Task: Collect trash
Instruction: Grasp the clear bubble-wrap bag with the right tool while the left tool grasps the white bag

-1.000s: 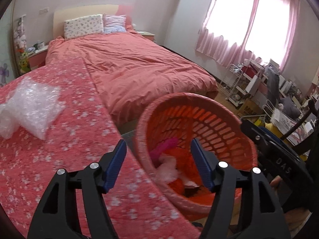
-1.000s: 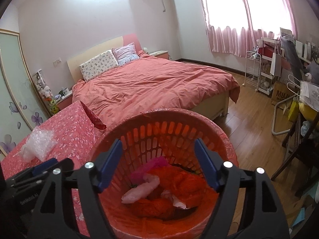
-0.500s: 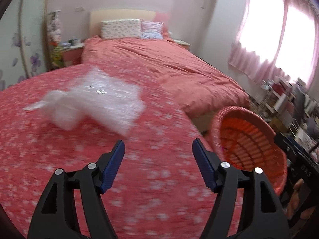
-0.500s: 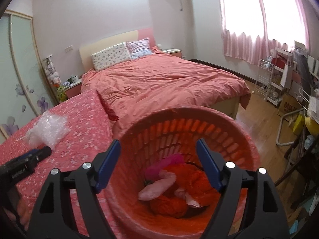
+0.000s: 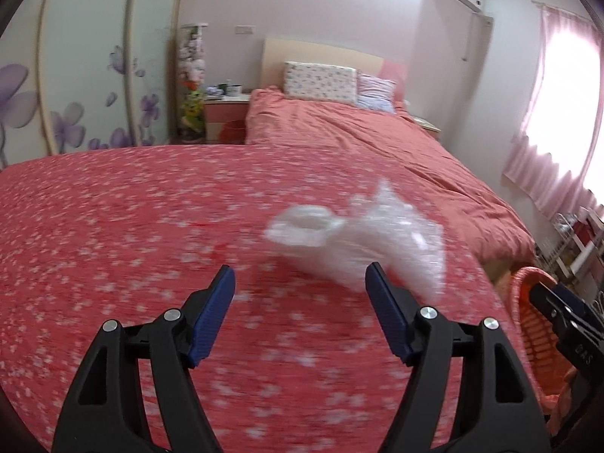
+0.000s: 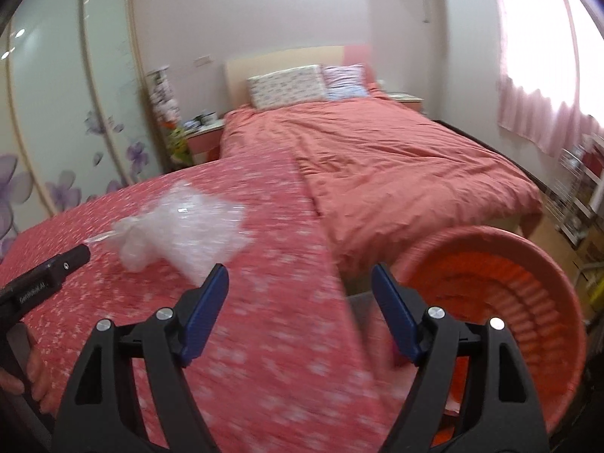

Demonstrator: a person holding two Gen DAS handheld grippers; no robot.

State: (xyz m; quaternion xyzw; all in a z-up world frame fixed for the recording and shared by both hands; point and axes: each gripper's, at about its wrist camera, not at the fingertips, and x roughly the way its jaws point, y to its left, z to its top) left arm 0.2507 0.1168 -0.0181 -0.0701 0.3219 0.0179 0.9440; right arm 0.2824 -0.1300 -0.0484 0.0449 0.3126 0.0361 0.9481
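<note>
A crumpled piece of clear bubble wrap (image 5: pixel 362 241) lies on the red flowered tablecloth (image 5: pixel 132 226); it also shows in the right wrist view (image 6: pixel 185 234). My left gripper (image 5: pixel 300 287) is open and empty, just short of the wrap, which sits ahead to its right. My right gripper (image 6: pixel 300 283) is open and empty, over the table edge, with the wrap to its left. The orange trash basket (image 6: pixel 528 302) stands beside the table at the right; its rim shows in the left wrist view (image 5: pixel 528 313). The left gripper's tip (image 6: pixel 56 268) shows at the left.
A bed with a coral duvet (image 6: pixel 396 162) stands behind the table. A sliding wardrobe with purple flowers (image 5: pixel 75 75) and a nightstand (image 5: pixel 226 113) are at the back left. A wire cart (image 6: pixel 581 188) and pink curtains (image 6: pixel 547 94) are at the right.
Both grippers have swung left, away from the basket and toward the table. The bubble wrap now lies closer in front of the left gripper. The basket has slid to the right in both views.
</note>
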